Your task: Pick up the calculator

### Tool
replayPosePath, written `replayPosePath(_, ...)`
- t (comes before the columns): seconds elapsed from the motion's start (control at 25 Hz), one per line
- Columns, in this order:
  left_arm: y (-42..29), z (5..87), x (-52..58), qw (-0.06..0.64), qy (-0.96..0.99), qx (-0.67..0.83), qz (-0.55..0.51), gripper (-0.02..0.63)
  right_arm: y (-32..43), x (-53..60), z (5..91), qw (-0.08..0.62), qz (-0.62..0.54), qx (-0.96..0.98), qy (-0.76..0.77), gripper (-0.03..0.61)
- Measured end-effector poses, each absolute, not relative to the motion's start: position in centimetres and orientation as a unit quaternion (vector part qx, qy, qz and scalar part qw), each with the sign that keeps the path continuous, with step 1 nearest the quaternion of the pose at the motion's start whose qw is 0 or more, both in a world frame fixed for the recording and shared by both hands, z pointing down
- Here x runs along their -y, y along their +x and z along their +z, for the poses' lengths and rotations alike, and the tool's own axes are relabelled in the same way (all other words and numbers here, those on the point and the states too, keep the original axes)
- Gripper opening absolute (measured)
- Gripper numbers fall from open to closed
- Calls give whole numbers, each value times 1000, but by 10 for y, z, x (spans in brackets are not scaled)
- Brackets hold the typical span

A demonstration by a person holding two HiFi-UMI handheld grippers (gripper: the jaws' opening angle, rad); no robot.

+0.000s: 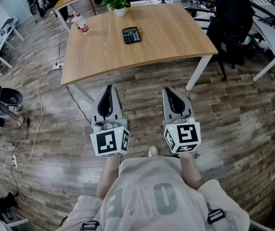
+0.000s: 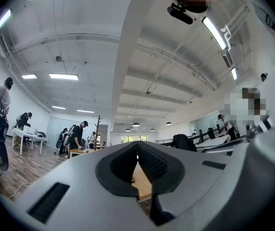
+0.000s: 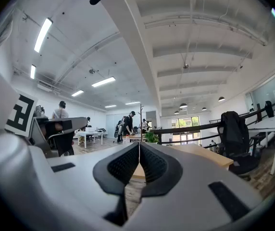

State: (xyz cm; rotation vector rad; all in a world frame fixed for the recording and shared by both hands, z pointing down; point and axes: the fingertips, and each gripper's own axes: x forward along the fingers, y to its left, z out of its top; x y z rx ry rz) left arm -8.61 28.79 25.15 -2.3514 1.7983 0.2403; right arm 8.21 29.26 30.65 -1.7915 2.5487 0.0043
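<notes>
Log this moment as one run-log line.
stage: before reach | left tool: shut, empty | right tool: shut, empty | calculator: flat on table, untouched | both tools over floor, short of table

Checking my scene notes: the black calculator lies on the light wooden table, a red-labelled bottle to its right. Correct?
No. The head view shows the red-labelled bottle standing to the left of the black calculator, not its right; both are on the light wooden table.

1. My shirt (image 1: 147, 198) bears big pale letters, upside down from here, seemingly "OVE".
2. Square markers on my left tongs (image 1: 109, 87) and right tongs (image 1: 169, 90): patterns, no words.
3. Calculator (image 1: 131, 34) keys, bottle (image 1: 82, 24) label: too small.
</notes>
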Motion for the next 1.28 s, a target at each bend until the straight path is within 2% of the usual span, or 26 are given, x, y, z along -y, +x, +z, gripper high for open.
replayPosePath(0.4, -87, 258, -280, 78, -789, -604, 78, 9, 85, -284, 307, 4, 6, -809, -588, 20)
replayPosePath(0.96, -104, 276, -257, 61, -766, -636, 69, 9, 85, -266, 323, 26, -8, -841, -540, 21)
replayPosePath(1.28, -107, 290, -201, 48, -766, -637, 67, 9, 95, -221, 339, 20, -31, -836, -548, 21)
